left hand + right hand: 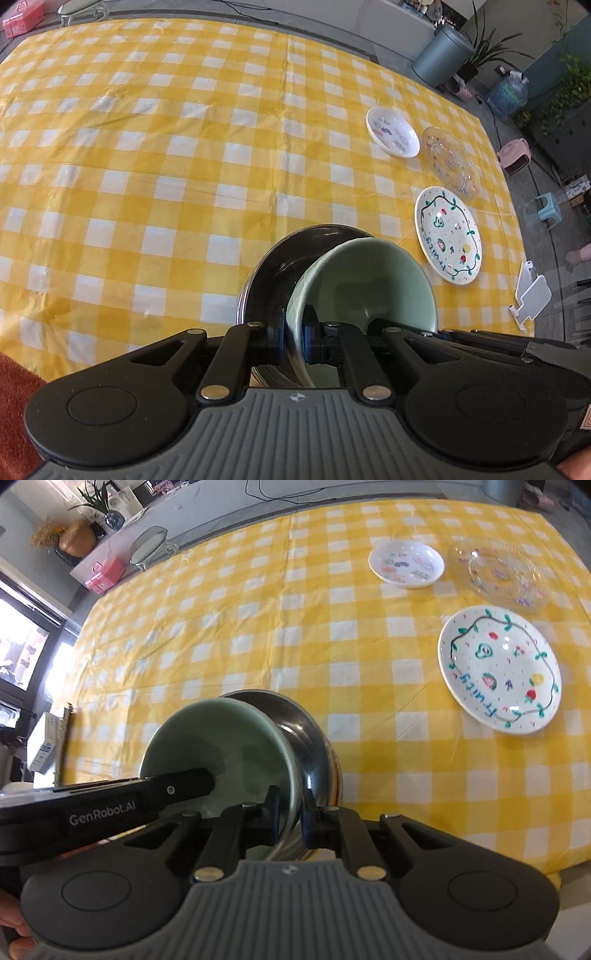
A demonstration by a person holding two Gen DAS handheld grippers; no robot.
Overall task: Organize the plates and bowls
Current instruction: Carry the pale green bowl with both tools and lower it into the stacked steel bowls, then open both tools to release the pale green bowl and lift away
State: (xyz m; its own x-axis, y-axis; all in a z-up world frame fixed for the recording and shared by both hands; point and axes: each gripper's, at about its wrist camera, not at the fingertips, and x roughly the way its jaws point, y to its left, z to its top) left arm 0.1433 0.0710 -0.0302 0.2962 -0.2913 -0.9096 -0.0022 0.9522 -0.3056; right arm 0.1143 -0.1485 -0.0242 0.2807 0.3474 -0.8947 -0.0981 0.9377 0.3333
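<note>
Both grippers' jaws are clamped on the green bowl [369, 280] nested in the steel bowl [273, 266], left gripper [294, 338] and right gripper [290, 818] gripping opposite rims so the pair hangs steady over the desk [147, 166].

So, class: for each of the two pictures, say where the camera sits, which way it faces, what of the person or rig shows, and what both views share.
Left wrist view: on the left gripper, looking steeply down over the checked tablecloth; its fingers pinch the green bowl.
Right wrist view: on the right gripper, facing down likewise; its fingers pinch the metal bowl, and the left gripper reaches in.
Shared: both bowls and three plates, including the fruit plate.
</note>
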